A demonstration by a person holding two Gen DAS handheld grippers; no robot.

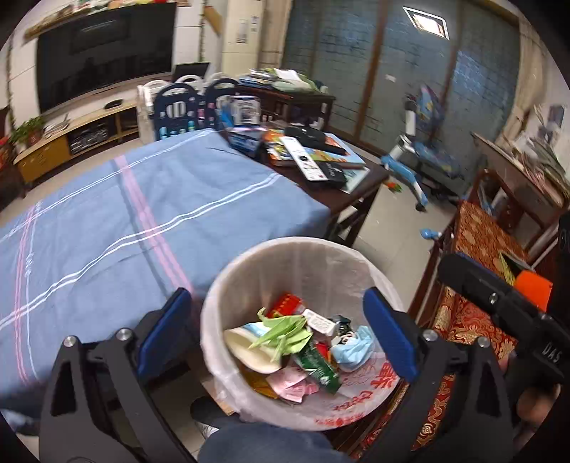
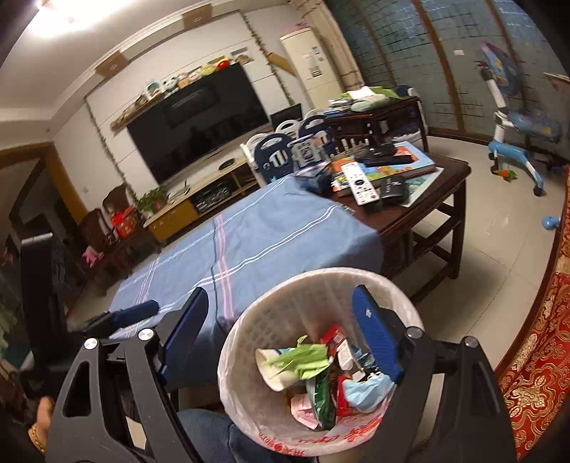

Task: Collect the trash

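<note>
Hovering both grippers over trash bin (image 1: 295, 270); left gripper (image 1: 281, 327) jaws released, empty; right gripper (image 2: 281, 327) likewise; trash (image 1: 285, 338) lies in bin, below jaws.

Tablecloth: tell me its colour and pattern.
The tablecloth is blue with white and pink stripes, clearest in the left wrist view.

- Large dark TV (image 2: 199, 121) on white wall, low wood TV stand (image 2: 199, 199) below
- Dark wood table (image 2: 420, 213), blue striped cloth (image 1: 142, 213) over most of it
- Pale tiled floor (image 2: 498, 249)
- Tall white cabinet unit (image 2: 313, 67) in corner
- Ceiling light (image 2: 57, 14) on, bright
- Red-gold patterned seat (image 1: 477, 242) at right
</note>
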